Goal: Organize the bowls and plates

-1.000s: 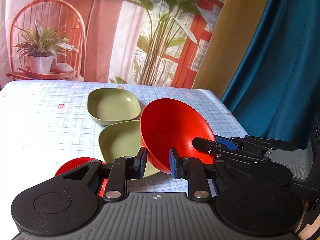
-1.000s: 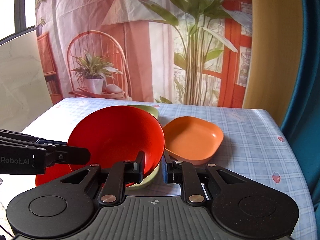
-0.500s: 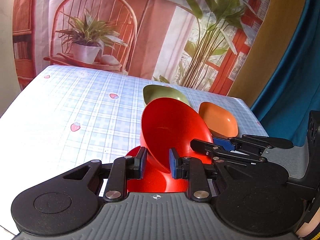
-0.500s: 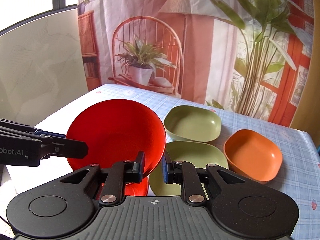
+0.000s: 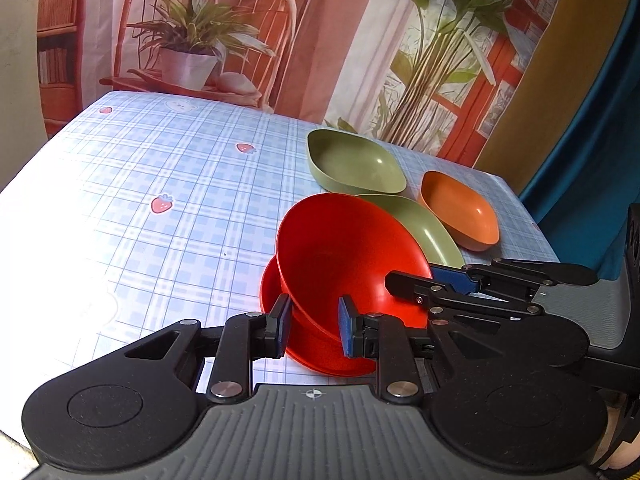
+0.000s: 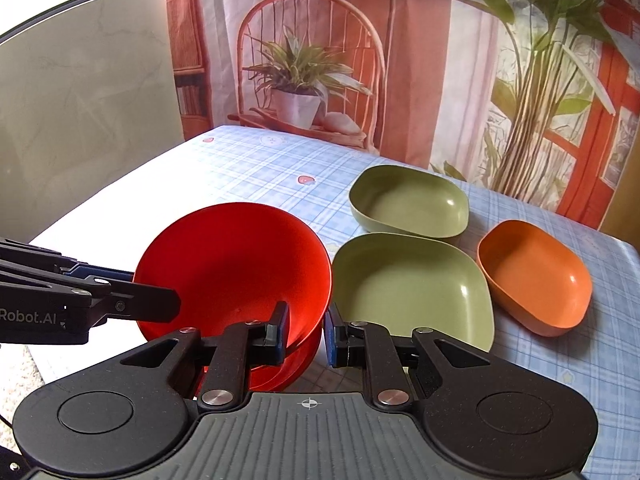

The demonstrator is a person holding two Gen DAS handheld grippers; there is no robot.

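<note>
Moved since a second ago: red bowl [image 6: 236, 264], carried leftward and lower, away from above the green plate [image 6: 408, 280], now tilted directly over a second red bowl [image 5: 320, 356] on the table [image 5: 140, 208], nearly nested; whether the two touch cannot be told. Left tongs [image 5: 313, 326]: narrow, clamped on the near-left rim of the carried bowl. Right tongs [image 6: 306, 328]: narrow, clamped on the opposite rim. Green plate: flat on the table, just right of the red pair. Green bowl [image 6: 410, 202]: behind the plate. Orange bowl [image 6: 534, 278]: farthest right, beside the plate.
</note>
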